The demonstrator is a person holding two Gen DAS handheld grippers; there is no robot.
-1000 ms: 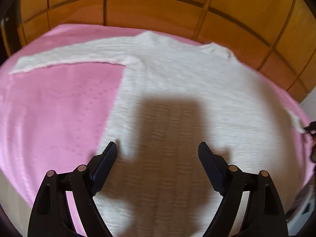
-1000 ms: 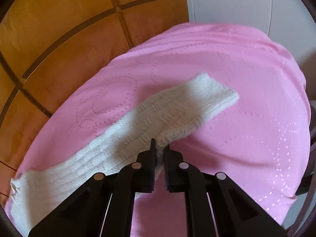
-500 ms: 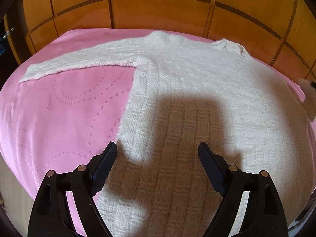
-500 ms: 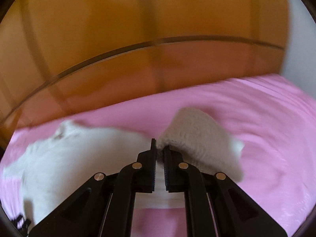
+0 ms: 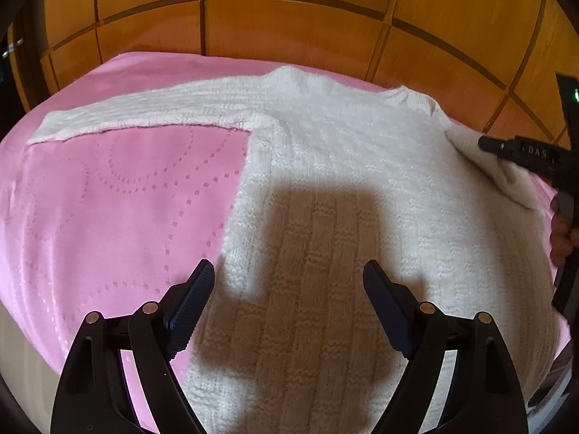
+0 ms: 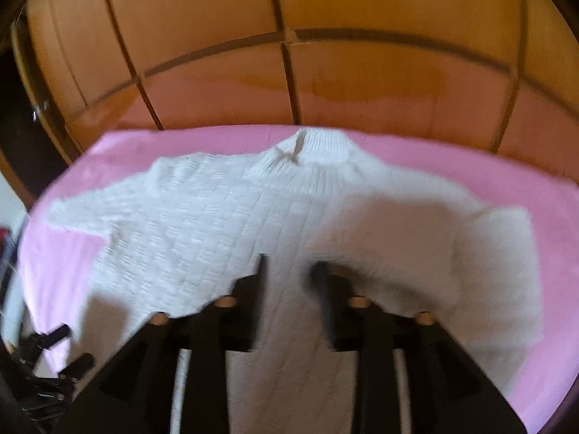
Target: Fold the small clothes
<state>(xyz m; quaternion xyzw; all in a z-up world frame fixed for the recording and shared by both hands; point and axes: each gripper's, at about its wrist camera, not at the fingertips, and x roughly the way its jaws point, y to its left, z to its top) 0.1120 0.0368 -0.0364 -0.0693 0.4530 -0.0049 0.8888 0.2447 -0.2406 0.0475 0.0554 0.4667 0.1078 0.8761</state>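
Note:
A white knitted sweater (image 5: 343, 188) lies flat on a pink bed cover (image 5: 108, 209). Its left sleeve (image 5: 144, 117) stretches out to the left. Its right sleeve (image 6: 499, 253) is folded in over the body. My left gripper (image 5: 287, 289) is open and empty, hovering over the sweater's lower left edge. My right gripper (image 6: 289, 271) has its jaws apart above the sweater's body (image 6: 202, 224), with nothing between them; the view is blurred. It also shows at the right edge of the left wrist view (image 5: 521, 153), by the folded sleeve.
A wooden panelled headboard (image 5: 289, 25) runs along the far side of the bed. The pink cover's near edge (image 5: 32, 329) drops off at lower left. The collar (image 6: 311, 148) points toward the headboard.
My right gripper carried the right sleeve in over the sweater's body and opened, letting it go. My left gripper stayed open and hardly moved.

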